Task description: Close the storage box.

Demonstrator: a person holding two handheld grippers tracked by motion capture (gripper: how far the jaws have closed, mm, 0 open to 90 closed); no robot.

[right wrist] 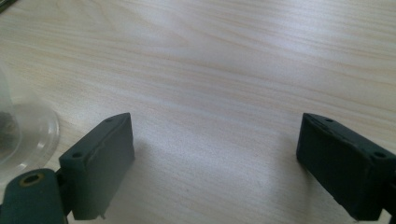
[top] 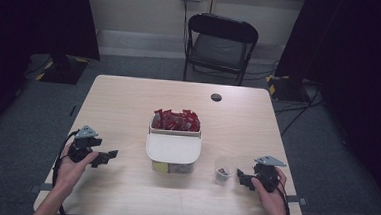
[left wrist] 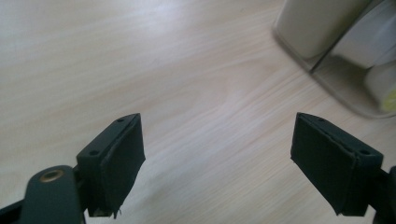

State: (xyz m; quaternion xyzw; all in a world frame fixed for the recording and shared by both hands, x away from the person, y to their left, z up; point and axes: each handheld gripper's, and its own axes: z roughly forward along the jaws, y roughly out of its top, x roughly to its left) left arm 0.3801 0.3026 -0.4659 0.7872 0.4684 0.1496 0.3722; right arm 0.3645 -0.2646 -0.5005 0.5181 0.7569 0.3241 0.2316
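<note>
Both sets of fingers stand wide with nothing between them: the left gripper (top: 106,156) hovers over the table (top: 123,103) toward its near left corner, jaws pointing at the box, and the right gripper (top: 241,179) sits toward the near right corner, jaws pointing at the cup; in the right gripper view its dark pads (right wrist: 103,158) frame only bare wood. Largest of the things at hand is the storage box (top: 173,164), midway along the table and somewhat nearer the near edge, its cream lid (top: 173,148) slid over the near part while the far part lies open and packed with red sachets (top: 175,120). It looks like stiff, smooth plastic, moderately light, and likely to skate on the wood if pushed from one side; I would pinch a lid edge or a side wall, bracing with the other gripper. Smaller is the clear plastic cup (top: 224,168), just beside the right gripper, with something dark at its bottom. It seems thin, light, easily crushed or tipped, so a gentle grip on the wall just below the rim suits it best.
</note>
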